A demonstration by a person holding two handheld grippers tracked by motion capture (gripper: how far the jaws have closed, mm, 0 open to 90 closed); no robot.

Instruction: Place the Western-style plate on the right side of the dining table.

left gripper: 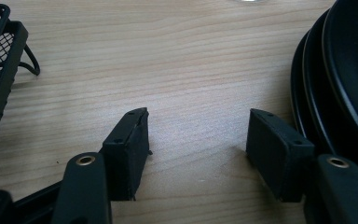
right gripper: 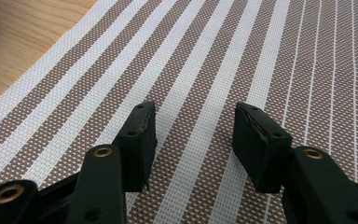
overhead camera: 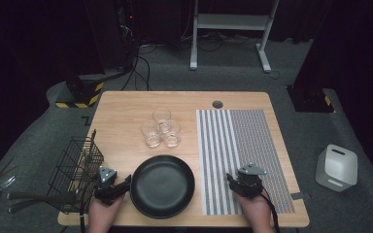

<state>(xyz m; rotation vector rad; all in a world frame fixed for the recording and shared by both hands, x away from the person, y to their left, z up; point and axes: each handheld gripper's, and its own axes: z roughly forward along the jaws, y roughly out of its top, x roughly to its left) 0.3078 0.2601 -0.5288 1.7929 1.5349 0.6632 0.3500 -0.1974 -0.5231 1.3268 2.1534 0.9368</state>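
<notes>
Black plates (overhead camera: 162, 186) sitting stacked at table's near edge; left gripper (left gripper: 198, 135) resting spread alongside, empty, seemingly lining up for rim; right gripper (right gripper: 193, 135) idling spread over striped placemat (right gripper: 223, 60).

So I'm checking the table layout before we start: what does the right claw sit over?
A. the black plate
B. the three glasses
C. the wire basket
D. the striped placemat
D: the right claw hangs with open jaws over the striped placemat, whose brown and white bands run beneath it in the right gripper view.
</notes>
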